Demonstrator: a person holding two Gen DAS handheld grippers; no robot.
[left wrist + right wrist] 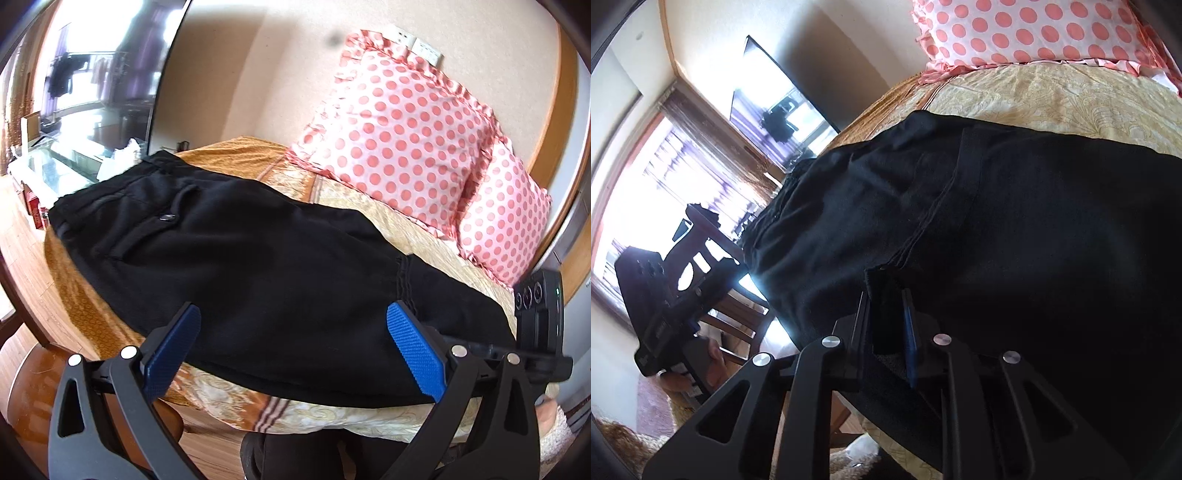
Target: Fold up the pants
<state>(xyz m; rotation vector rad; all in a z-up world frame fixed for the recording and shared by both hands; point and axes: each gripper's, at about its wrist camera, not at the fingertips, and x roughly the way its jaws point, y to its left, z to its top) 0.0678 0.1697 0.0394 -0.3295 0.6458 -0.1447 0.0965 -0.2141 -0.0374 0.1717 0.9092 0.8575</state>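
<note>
Lying on bed (236,155), 1 pants (258,258), 2 pillows (399,129)

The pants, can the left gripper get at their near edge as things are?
Probably yes: the left gripper is open, right over the black pants on the bed, with nothing between them.

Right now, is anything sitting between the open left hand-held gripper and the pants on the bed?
Nothing visible. The left hand-held gripper is open just above the near edge of the black pants, with only bare fabric between its fingers. The right hand-held gripper is already shut on the pants; the polka-dot pillows lie well behind them.
</note>
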